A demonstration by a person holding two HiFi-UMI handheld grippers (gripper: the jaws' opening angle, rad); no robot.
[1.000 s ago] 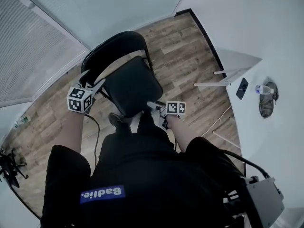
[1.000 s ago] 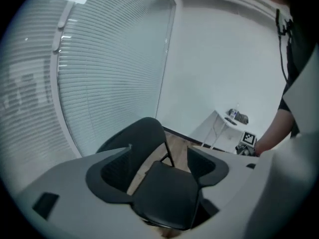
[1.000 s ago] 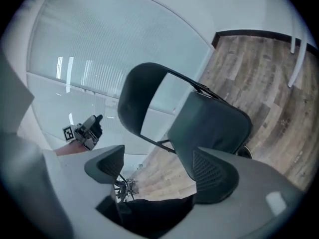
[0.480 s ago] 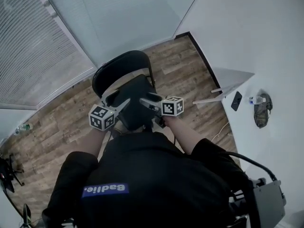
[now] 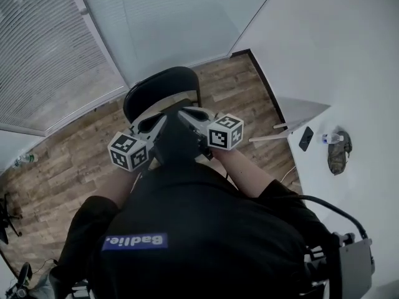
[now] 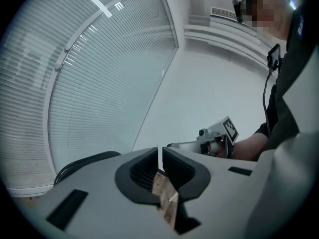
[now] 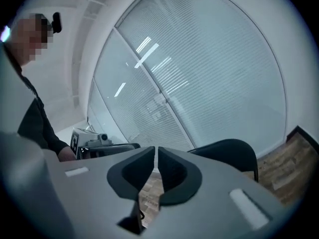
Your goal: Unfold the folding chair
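The black folding chair [image 5: 161, 83] stands opened on the wood floor in front of the person, its seat [image 5: 177, 143] level below the raised grippers. In the head view my left gripper [image 5: 163, 119] and right gripper [image 5: 182, 112] are held up side by side above the seat, tips close together, touching nothing. Both sets of jaws are closing to a thin slit with nothing between them. The left gripper view shows its jaws [image 6: 160, 151] nearly together, the chair back [image 6: 82, 162] low at left, and the right gripper [image 6: 214, 138] beside it. The right gripper [image 7: 156, 151] view shows the chair back [image 7: 229, 153].
A white desk [image 5: 361, 92] runs along the right, with a phone [image 5: 305, 138], a small bottle [image 5: 330, 138] and a dark bundle [image 5: 338, 156] on it. A white panel [image 5: 296, 114] leans by it. Window blinds [image 5: 50, 61] fill the wall behind the chair.
Both grippers have left the sides of the chair seat, risen and drawn together in front of the person. Their jaws went from wide open to nearly closed.
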